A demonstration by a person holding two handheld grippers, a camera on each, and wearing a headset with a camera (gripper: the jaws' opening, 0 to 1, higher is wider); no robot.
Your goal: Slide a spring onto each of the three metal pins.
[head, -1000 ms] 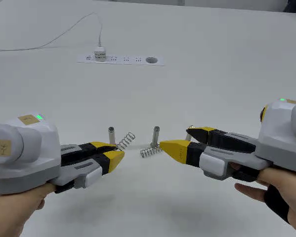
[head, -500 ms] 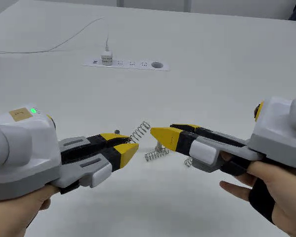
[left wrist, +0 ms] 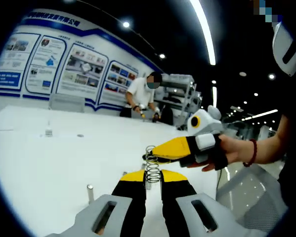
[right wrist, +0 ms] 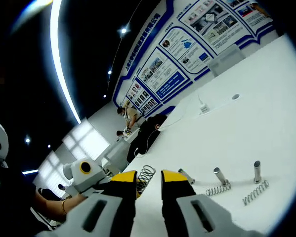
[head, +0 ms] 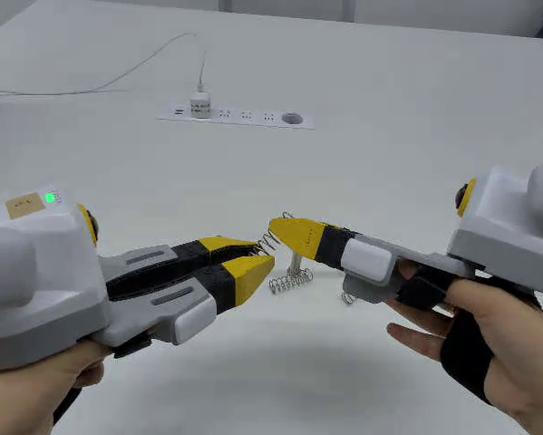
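Left gripper view: left gripper clamped on spring, spring upright betw. its jaws, lifted off tabletop. Right gripper tip at spring's top end, jaws narrow, can't tell if pinching. Right gripper view: 3 pins bare, 2 loose springs lying beside them.

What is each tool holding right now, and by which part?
The left tool pinches a spring by one end. The right tool meets the spring's other end; whether it grips there cannot be told.
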